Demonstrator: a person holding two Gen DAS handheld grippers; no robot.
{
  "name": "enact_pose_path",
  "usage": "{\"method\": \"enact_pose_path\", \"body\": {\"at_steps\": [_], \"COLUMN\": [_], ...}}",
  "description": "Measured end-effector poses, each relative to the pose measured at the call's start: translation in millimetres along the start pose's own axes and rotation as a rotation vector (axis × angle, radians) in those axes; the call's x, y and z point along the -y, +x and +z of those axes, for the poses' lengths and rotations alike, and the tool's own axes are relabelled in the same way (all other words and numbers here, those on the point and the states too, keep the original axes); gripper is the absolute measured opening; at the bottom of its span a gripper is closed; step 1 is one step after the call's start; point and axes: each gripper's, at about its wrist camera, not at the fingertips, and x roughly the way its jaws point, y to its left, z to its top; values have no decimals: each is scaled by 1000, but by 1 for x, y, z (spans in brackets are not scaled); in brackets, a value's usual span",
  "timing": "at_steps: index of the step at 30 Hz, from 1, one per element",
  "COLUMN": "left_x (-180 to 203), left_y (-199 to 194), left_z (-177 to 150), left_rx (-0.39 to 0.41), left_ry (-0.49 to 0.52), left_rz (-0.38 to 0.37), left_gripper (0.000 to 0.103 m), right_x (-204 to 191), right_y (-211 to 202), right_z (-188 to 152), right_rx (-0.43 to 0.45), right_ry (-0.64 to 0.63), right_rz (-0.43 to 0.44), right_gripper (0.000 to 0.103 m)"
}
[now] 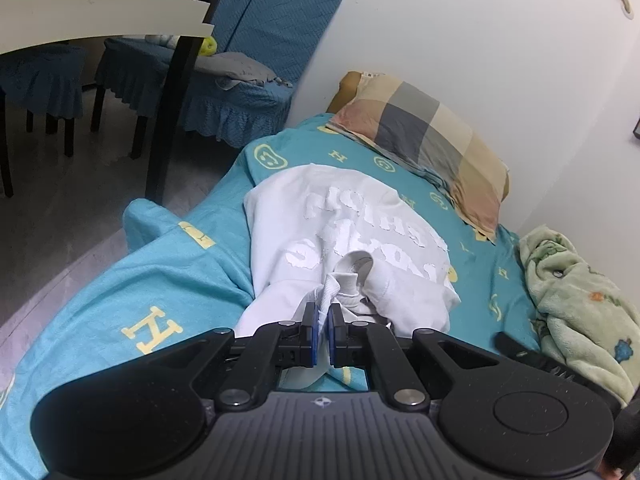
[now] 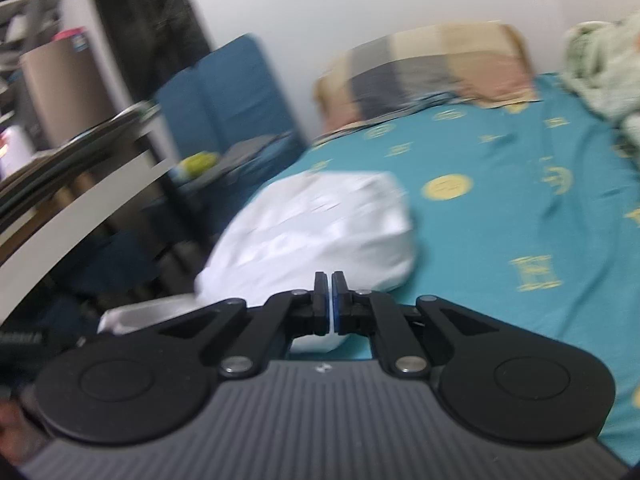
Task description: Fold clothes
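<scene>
A white sweatshirt [image 1: 340,232] with white raised lettering lies bunched on a teal bed sheet [image 1: 160,280]. My left gripper [image 1: 323,312] is shut on a ribbed cuff or hem of the sweatshirt at its near edge. In the blurred right wrist view the same white sweatshirt [image 2: 316,224] lies in a folded heap on the sheet [image 2: 500,208]. My right gripper [image 2: 331,280] is shut, with white fabric of the sweatshirt between the pads at its near edge.
A checked pillow [image 1: 424,136] lies at the head of the bed against the white wall. A pale green fleece blanket [image 1: 580,300] is heaped at the right. Blue-covered chairs [image 1: 248,80] and a table with dark legs [image 1: 176,92] stand on the left beside the bed.
</scene>
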Motion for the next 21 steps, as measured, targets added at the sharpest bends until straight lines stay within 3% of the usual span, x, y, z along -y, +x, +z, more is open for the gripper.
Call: {"method": "enact_pose_path", "body": {"at_steps": [3, 5, 6, 7, 8, 12, 14, 15, 16, 17, 18, 21], "left_x": [-3, -5, -5, -6, -6, -6, -6, -7, -8, -8, -8, -7], "left_y": [-2, -4, -3, -3, -2, 2, 6, 8, 9, 10, 11, 9], "left_z": [1, 1, 2, 2, 2, 3, 3, 4, 4, 4, 5, 5], "left_rx": [-3, -5, -6, -8, -9, 4, 8, 6, 4, 4, 4, 16], "left_ry": [-20, -33, -38, -41, -43, -40, -32, -33, -36, -37, -37, -35], "left_rz": [-6, -9, -10, -10, -9, -8, -3, -5, -8, -10, -12, -31], "left_gripper": [5, 5, 5, 5, 5, 5, 5, 5, 5, 5, 5, 5], "right_x": [-16, -22, -25, -26, -27, -35, -34, -32, -28, -25, -21, -8], "right_y": [11, 17, 19, 21, 23, 44, 55, 59, 61, 61, 57, 36], "right_z": [-11, -17, -20, -23, -25, -32, -34, -34, -32, -30, -26, -7], "right_rx": [-43, -62, -69, -71, -70, -86, -76, -74, -73, -66, -47, 40], "right_ry": [-62, -109, -128, -145, -165, -292, -325, -328, -322, -310, -288, -183], "right_rz": [6, 5, 10, 21, 30, -26, -69, -84, -96, -109, -115, -97], "right_gripper": [12, 34, 56, 70, 71, 68, 61, 48, 25, 14, 8, 5]}}
